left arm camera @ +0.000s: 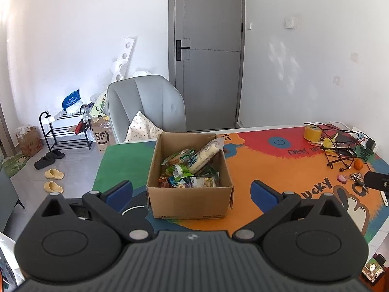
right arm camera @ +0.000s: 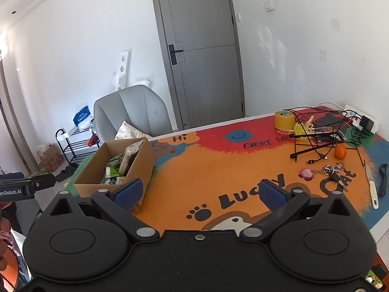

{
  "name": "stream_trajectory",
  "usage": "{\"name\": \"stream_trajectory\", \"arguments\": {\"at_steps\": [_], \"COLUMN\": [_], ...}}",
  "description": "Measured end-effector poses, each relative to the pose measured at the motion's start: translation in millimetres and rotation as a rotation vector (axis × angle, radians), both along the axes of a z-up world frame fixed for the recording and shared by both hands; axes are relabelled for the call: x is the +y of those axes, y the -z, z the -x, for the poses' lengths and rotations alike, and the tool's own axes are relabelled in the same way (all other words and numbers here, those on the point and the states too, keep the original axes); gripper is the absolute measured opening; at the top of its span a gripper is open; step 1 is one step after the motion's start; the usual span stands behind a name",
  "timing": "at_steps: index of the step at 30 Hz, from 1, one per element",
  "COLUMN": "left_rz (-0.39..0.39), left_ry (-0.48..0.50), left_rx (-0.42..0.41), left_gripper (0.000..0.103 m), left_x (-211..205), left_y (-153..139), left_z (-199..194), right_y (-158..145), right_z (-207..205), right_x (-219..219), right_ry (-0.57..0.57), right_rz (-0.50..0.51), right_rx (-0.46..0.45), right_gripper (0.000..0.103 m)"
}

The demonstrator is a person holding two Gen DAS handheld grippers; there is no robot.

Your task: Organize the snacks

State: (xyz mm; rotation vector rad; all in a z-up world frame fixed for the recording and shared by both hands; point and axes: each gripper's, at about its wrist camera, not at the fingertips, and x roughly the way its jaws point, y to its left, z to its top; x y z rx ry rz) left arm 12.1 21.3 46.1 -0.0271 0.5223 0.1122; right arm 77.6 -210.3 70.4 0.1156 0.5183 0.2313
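Note:
An open cardboard box (left arm camera: 188,203) stands on the colourful table mat (left arm camera: 279,170), holding several snack packets (left arm camera: 187,172), a long pale packet (left arm camera: 206,154) leaning at its back right. My left gripper (left arm camera: 192,191) hangs open in front of the box, its blue pads either side of it, nothing held. In the right wrist view the box (right arm camera: 88,168) sits at the left with the snack packets (right arm camera: 121,165) inside. My right gripper (right arm camera: 200,194) is open over the orange part of the mat (right arm camera: 206,168), right of the box and empty.
A yellow tape roll (right arm camera: 284,120), tangled black cables (right arm camera: 316,141), an orange (right arm camera: 340,152), keys (right arm camera: 334,172), a knife (right arm camera: 372,187) and a power strip (right arm camera: 362,120) lie at the mat's right. A grey chair (left arm camera: 145,104) stands behind the table, a shoe rack (left arm camera: 65,131) on the floor at left.

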Motion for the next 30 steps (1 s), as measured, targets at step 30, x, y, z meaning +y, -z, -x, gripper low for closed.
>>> {"name": "stream_trajectory", "arguments": {"at_steps": [30], "left_rz": [0.009], "left_ry": [0.004], "left_rx": [0.02], "left_gripper": [0.103], "left_x": [6.3], "left_y": [2.4], "left_z": [-1.4], "right_y": [0.7], "right_z": [-0.9], "right_x": [2.7], "right_ry": [-0.007], "right_rz": [0.019], "right_rx": [0.01], "right_gripper": [0.103]}}
